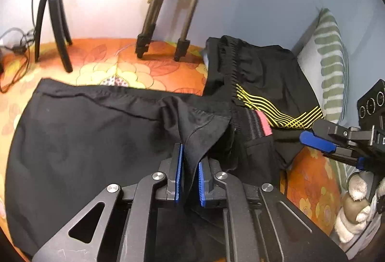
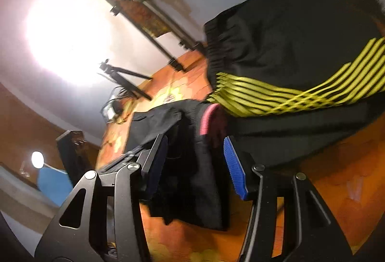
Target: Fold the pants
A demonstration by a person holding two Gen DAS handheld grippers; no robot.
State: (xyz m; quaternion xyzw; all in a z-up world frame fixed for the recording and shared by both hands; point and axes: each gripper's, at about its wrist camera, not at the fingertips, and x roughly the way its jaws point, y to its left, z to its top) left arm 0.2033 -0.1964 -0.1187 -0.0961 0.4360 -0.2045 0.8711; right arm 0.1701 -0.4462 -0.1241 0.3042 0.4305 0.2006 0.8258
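Since the black pants (image 1: 79,132) were just thin, floppy fabric spread flat over the orange floral bedspread (image 1: 115,62), I figured they'd weigh next to nothing and slump wherever I let go, so the sane places to grab looked like an edge or corner, not the middle. My left gripper (image 1: 190,177) was clenched on a raised peak of that black cloth near the crotch end, blue pads nipping it from both sides with the fabric tenting up between them. My right gripper (image 2: 195,165) was about half open, with dark fabric lying between the fingers, but the view was too blurry to say if the pads actually pressed on it. Behind sat another black garment with yellow stripes (image 1: 276,83), probably slipperier stuff.
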